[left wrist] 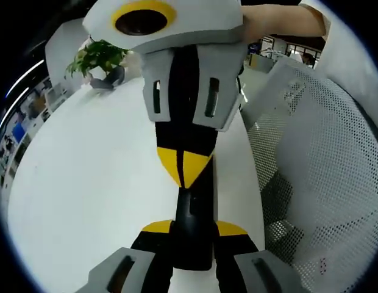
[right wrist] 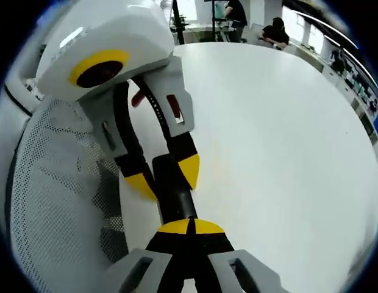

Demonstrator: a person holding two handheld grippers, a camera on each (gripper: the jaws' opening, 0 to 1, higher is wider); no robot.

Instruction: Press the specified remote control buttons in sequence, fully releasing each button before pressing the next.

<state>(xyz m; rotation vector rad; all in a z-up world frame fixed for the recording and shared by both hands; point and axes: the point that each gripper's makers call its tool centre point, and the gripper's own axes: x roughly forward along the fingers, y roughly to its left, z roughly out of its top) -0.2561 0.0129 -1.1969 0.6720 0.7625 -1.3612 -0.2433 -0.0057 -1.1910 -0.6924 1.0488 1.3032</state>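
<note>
Potted plant (left wrist: 97, 58) far off on the white worktop (left wrist: 85, 183). Left tool (left wrist: 194, 231) clenched on the black remote (left wrist: 195, 210), one yellow tip on each side, near the worktop's edge. Right tool (right wrist: 189, 227) facing it, tips pressed together, touching the remote's upper face. Mesh chair (left wrist: 323, 171) just beside.

No legible text, label, brand, number or sign anywhere in either view. Nothing readable on the black remote control (left wrist: 194, 226), on the white worktop (left wrist: 91, 183), or on the mesh chair back (left wrist: 323, 183); distant background displays too small and blurred to make out.
</note>
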